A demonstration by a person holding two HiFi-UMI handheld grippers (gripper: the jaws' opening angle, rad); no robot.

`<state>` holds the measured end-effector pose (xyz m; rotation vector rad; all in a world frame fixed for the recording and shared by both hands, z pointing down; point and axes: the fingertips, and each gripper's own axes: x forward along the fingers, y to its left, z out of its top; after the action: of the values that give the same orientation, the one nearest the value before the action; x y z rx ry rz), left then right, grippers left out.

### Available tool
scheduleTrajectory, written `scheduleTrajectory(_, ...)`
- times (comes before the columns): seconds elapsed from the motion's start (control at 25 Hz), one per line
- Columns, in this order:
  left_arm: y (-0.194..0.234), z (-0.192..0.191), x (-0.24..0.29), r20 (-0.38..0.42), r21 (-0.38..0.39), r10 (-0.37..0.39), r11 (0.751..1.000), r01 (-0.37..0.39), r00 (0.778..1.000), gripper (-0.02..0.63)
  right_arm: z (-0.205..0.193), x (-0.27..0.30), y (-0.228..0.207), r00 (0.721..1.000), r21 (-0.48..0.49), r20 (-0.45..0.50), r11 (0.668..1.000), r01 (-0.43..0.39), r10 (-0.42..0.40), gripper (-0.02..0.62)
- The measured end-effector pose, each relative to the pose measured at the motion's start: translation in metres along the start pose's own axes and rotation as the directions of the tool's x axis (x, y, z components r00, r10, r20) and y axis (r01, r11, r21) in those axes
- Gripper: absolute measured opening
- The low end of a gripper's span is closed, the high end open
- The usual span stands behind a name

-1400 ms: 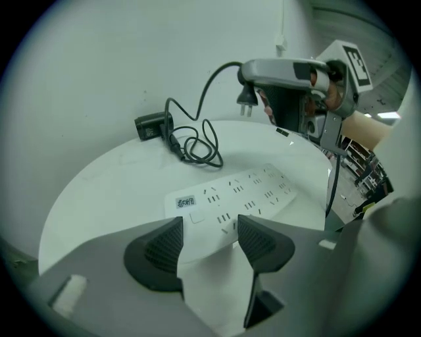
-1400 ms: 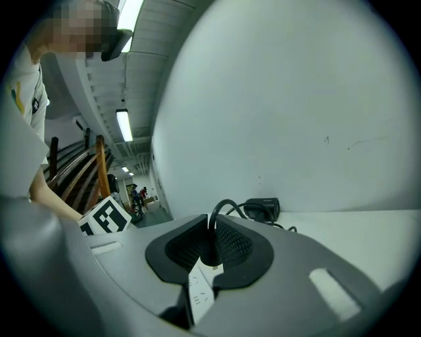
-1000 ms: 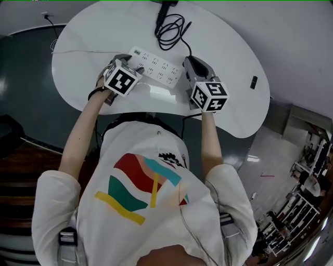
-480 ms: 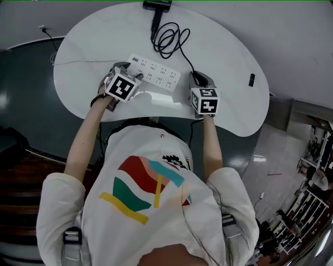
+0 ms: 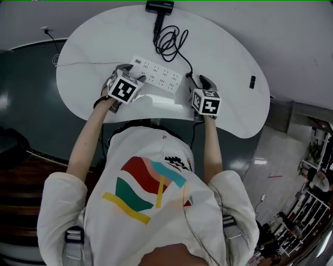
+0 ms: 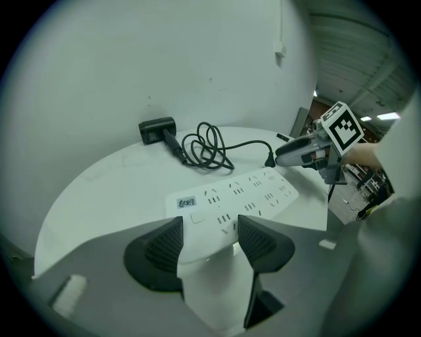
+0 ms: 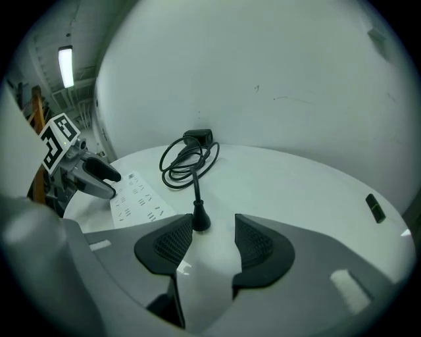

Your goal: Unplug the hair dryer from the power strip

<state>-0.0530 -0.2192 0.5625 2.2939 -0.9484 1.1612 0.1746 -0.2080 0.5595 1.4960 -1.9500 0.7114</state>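
Note:
The white power strip [image 5: 156, 76] lies on the white table [image 5: 229, 62]. My left gripper [image 5: 131, 71] is shut on its near left end [image 6: 207, 217]. The black hair dryer [image 5: 160, 7] rests at the table's far edge, its cord [image 5: 170, 40] coiled in front of it. The black plug [image 7: 199, 217] stands on the table, out of the strip and off its right end. It sits between the fingertips of my right gripper [image 7: 214, 240], whose jaws are opening, and the pads do not touch it. The left gripper view also shows the plug [image 6: 270, 160] at the right gripper [image 6: 296, 151].
A small black object [image 5: 252, 81] lies near the table's right edge. The strip's thin cable [image 5: 88, 64] runs left across the table toward a wall socket [image 5: 46, 15]. The rounded table drops off to dark floor [image 5: 26, 93] on the left.
My right gripper has come down from the strip's right end to the table with the plug, and its jaws have spread apart. The left gripper has stayed on the strip.

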Motion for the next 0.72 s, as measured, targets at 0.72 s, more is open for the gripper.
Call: scheduleTrajectory(0.72,0.039,0.091,-0.082,0.364,-0.177,0.15,0.98,-0.09,0.919,0.0,0.143,-0.082,0.035,0.922,0.052,0.384,0.996,-0.076,0.051,0.012)
